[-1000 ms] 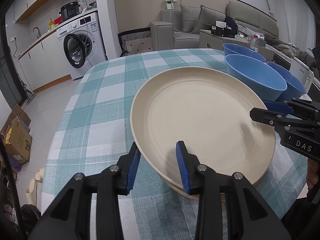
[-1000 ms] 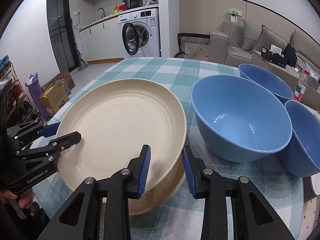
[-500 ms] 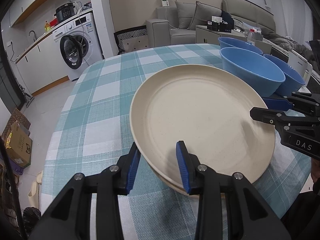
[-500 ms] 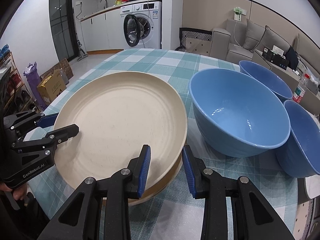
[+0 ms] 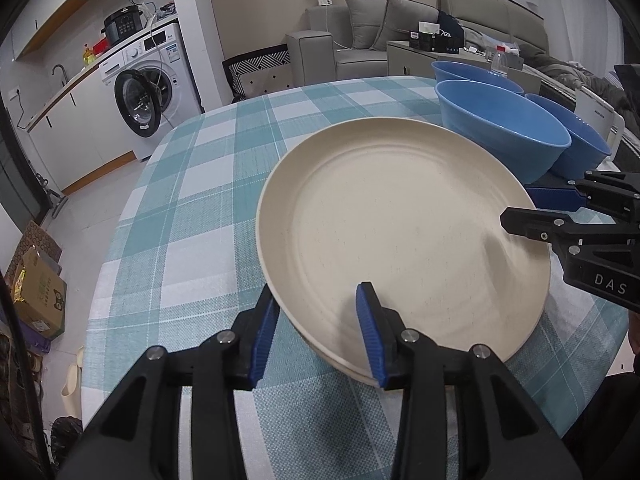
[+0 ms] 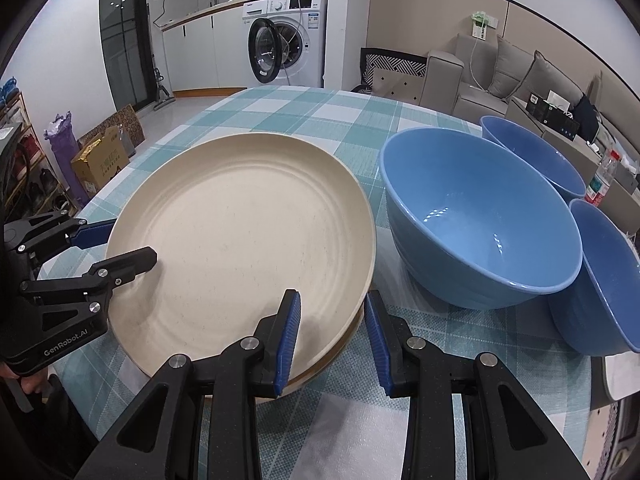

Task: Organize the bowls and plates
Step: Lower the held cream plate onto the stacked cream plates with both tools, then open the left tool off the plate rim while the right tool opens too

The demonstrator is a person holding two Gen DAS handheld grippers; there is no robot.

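Note:
A large cream plate lies on top of another cream plate on the checked tablecloth; it also shows in the right wrist view. My left gripper is open, its fingers straddling the plate's near left rim. My right gripper is open, its fingers straddling the plate's near right rim. Three blue bowls stand to the right of the plates: a big one, one behind it and one at the right edge. The big bowl also shows in the left wrist view.
The table has a teal and white checked cloth, and its edge runs close below both grippers. A washing machine and a sofa stand beyond the table. Cardboard boxes lie on the floor at the left.
Both grippers stay open astride the plate's rim. The views have shifted slightly and the top plate now sits a little lower on the plate beneath.

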